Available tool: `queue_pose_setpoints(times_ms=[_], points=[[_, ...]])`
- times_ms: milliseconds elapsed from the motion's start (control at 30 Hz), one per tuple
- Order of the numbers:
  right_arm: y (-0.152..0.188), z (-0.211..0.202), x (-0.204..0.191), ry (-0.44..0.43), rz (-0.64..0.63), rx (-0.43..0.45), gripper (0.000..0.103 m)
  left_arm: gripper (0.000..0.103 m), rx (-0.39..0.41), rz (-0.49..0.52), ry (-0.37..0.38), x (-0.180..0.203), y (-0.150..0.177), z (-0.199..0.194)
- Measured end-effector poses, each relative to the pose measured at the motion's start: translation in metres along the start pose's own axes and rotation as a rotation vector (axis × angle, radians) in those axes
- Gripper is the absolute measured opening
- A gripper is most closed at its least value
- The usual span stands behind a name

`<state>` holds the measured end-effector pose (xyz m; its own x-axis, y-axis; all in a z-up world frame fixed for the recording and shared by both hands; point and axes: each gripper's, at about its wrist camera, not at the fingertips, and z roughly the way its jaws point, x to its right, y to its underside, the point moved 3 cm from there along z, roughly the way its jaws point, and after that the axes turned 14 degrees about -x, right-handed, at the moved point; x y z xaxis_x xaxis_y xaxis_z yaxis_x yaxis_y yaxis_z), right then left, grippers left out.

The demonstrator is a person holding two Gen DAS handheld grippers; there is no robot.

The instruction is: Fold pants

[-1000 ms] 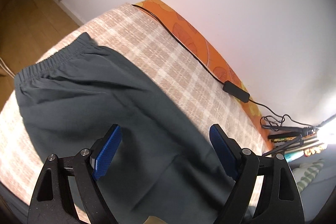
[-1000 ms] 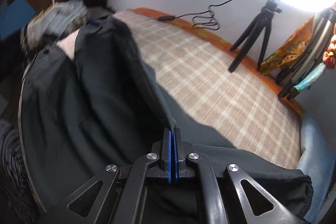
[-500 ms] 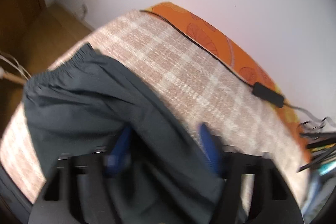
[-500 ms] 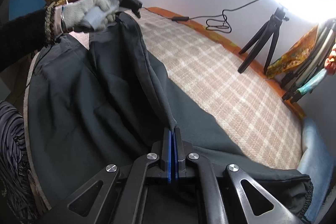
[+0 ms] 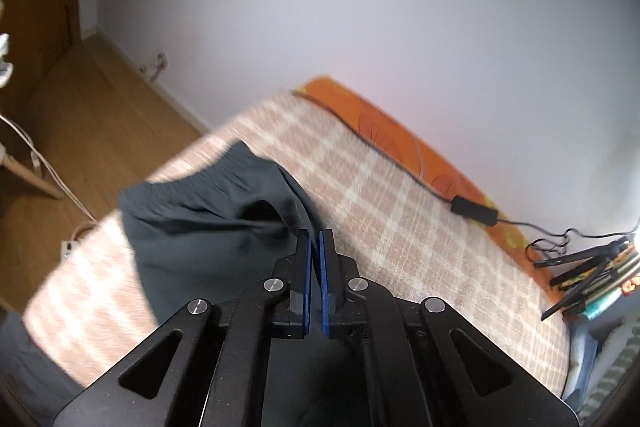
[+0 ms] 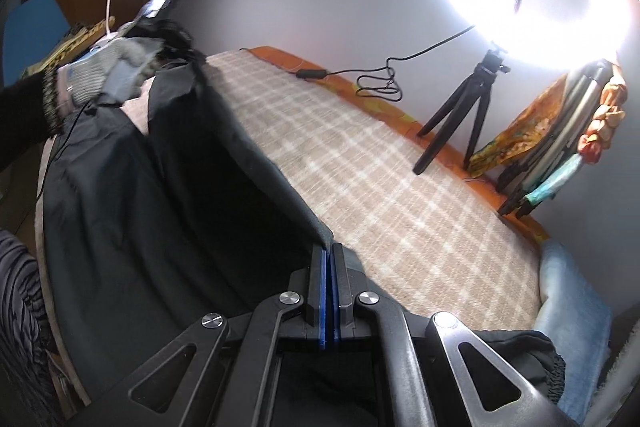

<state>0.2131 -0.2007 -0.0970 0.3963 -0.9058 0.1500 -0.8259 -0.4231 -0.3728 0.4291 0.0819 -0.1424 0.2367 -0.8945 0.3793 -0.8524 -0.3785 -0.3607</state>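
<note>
Because the dark pants point(image 6: 168, 211) are thin, limp cloth that sags between holds, edges suit gripping best. They lie on the plaid bed point(image 6: 392, 195), one long edge raised. The left gripper point(image 5: 316, 247) has just closed, fingers clamped on a fold; the right gripper point(image 6: 329, 255) pinches the edge.

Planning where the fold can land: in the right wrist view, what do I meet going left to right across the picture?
Gloved hand with the left gripper → dark pants, pinched by the shut right gripper → checked bed cover → black tripod → leaning bundle of poles and cloth.
</note>
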Motion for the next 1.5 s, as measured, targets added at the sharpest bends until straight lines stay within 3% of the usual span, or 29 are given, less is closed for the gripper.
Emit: queue_pose_setpoints(times_ms=[167,267,367,433,500,633,833,967,1100,1167,1233,1267,1300,1500], points=[[0.002,-0.022,-0.003,0.026,0.006,0.020,0.000,0.002,0.067,0.019,0.013,-0.019,0.005,-0.042],[0.004,-0.025,-0.005,0.023,0.019,0.015,0.000,0.002,-0.008,-0.002,0.082,-0.032,0.011,-0.043],[0.007,-0.024,-0.012,-0.015,0.029,-0.001,0.000,0.003,-0.026,0.017,0.074,-0.025,0.018,-0.036],[0.012,-0.026,-0.023,-0.036,0.013,-0.011,0.000,0.014,-0.103,0.039,0.088,-0.013,0.025,-0.022],[0.019,-0.030,-0.039,-0.036,-0.031,-0.025,0.000,0.055,-0.167,0.050,0.082,0.002,0.027,-0.004],[0.029,-0.031,-0.049,-0.050,-0.062,-0.037,0.000,0.060,-0.224,0.072,-0.014,0.027,0.023,0.026],[0.032,-0.021,-0.043,-0.079,-0.061,-0.047,0.000,0.062,-0.274,-0.007,-0.140,0.042,0.014,0.071],[0.031,-0.012,-0.042,-0.106,-0.066,-0.047,0.000,0.079,-0.237,-0.026,-0.249,0.050,0.009,0.085],[0.027,-0.007,-0.041,-0.109,-0.069,-0.035,0.000,0.081,-0.173,0.015,-0.340,0.060,0.018,0.090],[0.025,-0.008,-0.038,-0.102,-0.067,-0.023,0.000,0.072,-0.144,0.025,-0.355,0.060,0.021,0.088],[0.024,-0.011,-0.036,-0.096,-0.061,-0.014,0.000,0.040,-0.119,0.000,-0.368,0.054,0.021,0.079],[0.023,-0.013,-0.034,-0.090,-0.058,-0.006,0.000,0.012,-0.115,-0.016,-0.369,0.049,0.020,0.075],[0.023,-0.015,-0.032,-0.087,-0.056,-0.002,0.000,0.005,-0.123,-0.038,-0.350,0.041,0.018,0.071],[0.018,-0.024,-0.024,-0.064,-0.036,0.028,0.000,0.001,-0.125,-0.106,-0.182,0.009,0.017,0.048]])
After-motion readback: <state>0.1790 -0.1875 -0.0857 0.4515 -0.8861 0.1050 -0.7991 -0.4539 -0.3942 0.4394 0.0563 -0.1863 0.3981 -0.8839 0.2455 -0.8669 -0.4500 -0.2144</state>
